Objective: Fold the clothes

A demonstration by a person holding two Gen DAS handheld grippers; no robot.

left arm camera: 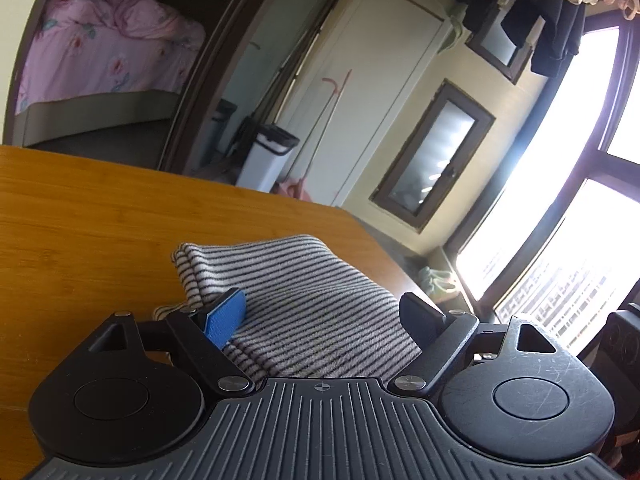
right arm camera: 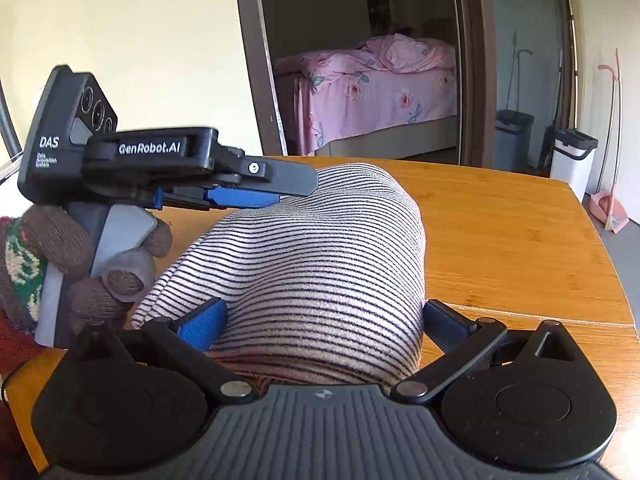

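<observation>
A folded white garment with thin black stripes (left arm camera: pixel 304 304) lies on the wooden table (left arm camera: pixel 80 216). My left gripper (left arm camera: pixel 324 312) is open, its jaws spread wide over the garment's near end; one blue pad (left arm camera: pixel 226 318) rests on the cloth. In the right wrist view the same garment (right arm camera: pixel 312 260) bulges up between my right gripper's (right arm camera: pixel 320 320) open jaws, which straddle its near end. The left gripper (right arm camera: pixel 256 192) shows there from the side, held by a gloved hand (right arm camera: pixel 60 248), its fingers lying over the garment's far left part.
The table's far edge (right arm camera: pixel 480 172) and right edge (right arm camera: pixel 624 300) are close to the garment. Beyond are a doorway to a room with a pink bed (right arm camera: pixel 376 84), white bins (right arm camera: pixel 572 156), and bright windows (left arm camera: pixel 560 184).
</observation>
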